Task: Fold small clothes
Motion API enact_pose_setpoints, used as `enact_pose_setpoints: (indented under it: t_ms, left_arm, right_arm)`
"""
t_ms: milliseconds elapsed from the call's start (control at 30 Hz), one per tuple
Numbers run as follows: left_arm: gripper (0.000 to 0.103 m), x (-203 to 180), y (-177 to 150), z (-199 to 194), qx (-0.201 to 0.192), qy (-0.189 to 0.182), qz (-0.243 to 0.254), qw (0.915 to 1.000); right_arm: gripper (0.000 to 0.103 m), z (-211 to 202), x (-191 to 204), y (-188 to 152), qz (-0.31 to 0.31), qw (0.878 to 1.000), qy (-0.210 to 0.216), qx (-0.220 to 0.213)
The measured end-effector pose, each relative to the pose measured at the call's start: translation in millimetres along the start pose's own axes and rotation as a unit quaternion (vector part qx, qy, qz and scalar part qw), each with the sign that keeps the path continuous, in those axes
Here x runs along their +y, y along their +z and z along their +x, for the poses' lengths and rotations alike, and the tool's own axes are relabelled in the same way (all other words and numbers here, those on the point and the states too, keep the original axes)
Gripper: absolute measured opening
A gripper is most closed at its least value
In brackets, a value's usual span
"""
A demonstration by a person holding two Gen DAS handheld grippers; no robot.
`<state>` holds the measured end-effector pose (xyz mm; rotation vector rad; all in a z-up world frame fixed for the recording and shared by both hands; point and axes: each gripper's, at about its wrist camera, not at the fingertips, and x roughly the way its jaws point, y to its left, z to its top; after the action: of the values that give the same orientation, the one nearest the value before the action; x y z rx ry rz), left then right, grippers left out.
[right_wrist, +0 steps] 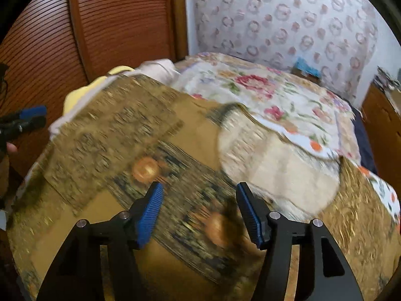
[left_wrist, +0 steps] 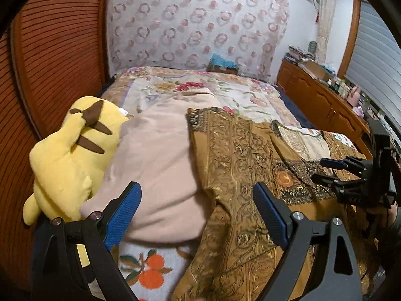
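Note:
A brown garment [left_wrist: 240, 165] with gold scroll print and a dark embroidered neckline lies spread on the bed; it fills the right wrist view [right_wrist: 120, 135], blurred. My left gripper [left_wrist: 198, 210] is open and empty above its left sleeve and a pink pillow [left_wrist: 155, 160]. My right gripper [right_wrist: 199, 210] is open and empty just above the embroidered chest panel with orange flowers [right_wrist: 145, 169]. The right gripper also shows in the left wrist view [left_wrist: 323, 169] at the neckline. The left gripper also shows at the right wrist view's left edge [right_wrist: 30, 118].
A yellow Pikachu plush [left_wrist: 72, 155] lies left of the pillow against the ribbed wooden headboard [left_wrist: 57, 50]. A floral bedspread [left_wrist: 200, 92] covers the bed. A wooden dresser [left_wrist: 320, 100] with clutter stands at the right. A patterned curtain [left_wrist: 195, 17] hangs behind.

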<state>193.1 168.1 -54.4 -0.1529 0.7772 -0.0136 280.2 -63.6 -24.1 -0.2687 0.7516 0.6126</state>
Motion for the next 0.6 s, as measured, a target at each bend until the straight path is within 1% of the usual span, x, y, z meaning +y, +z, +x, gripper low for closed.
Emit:
enact_pose_setpoints:
  t_ms: [100, 133, 167, 200, 267, 300, 367, 467, 533, 600]
  left_arm:
    - [0.091, -3, 9, 12, 0.012, -0.004, 0.010, 0.9999]
    - [0.086, -5, 12, 16, 0.017, -0.004, 0.018, 0.9997]
    - [0.079, -7, 15, 20, 0.022, -0.004, 0.025, 0.9994]
    - [0.075, -8, 19, 25, 0.027, -0.006, 0.030, 0.9992]
    - [0.061, -8, 25, 32, 0.035, -0.016, 0.033, 0.9987]
    - [0.057, -9, 29, 37, 0.041, -0.022, 0.034, 0.9984]
    - [0.045, -9, 35, 45, 0.050, -0.028, 0.034, 0.9978]
    - [0.036, -7, 44, 59, 0.064, -0.026, 0.031, 0.9971]
    - [0.034, -7, 48, 68, 0.071, -0.020, 0.033, 0.9968]
    - [0.028, -7, 52, 73, 0.075, -0.013, 0.036, 0.9964]
  right_arm:
    - [0.063, 4, -9, -7, 0.005, 0.999, -0.030, 0.015]
    - [0.063, 3, -10, -8, 0.005, 0.999, -0.038, 0.014]
    - [0.063, 3, -11, -9, 0.008, 0.999, -0.038, 0.018]
    - [0.063, 1, -13, -10, 0.014, 0.999, -0.033, 0.015]
    - [0.063, 0, -11, -11, 0.013, 0.999, -0.037, 0.012]
    - [0.063, 0, -9, -12, 0.012, 0.999, -0.038, 0.010]
    - [0.064, -2, -5, -13, 0.014, 0.999, -0.038, 0.010]
    - [0.065, 1, -13, -13, 0.016, 0.999, -0.037, 0.010]
    - [0.065, 1, -13, -13, 0.016, 0.999, -0.037, 0.010]
    - [0.065, 3, -16, -13, 0.016, 0.999, -0.036, 0.010]
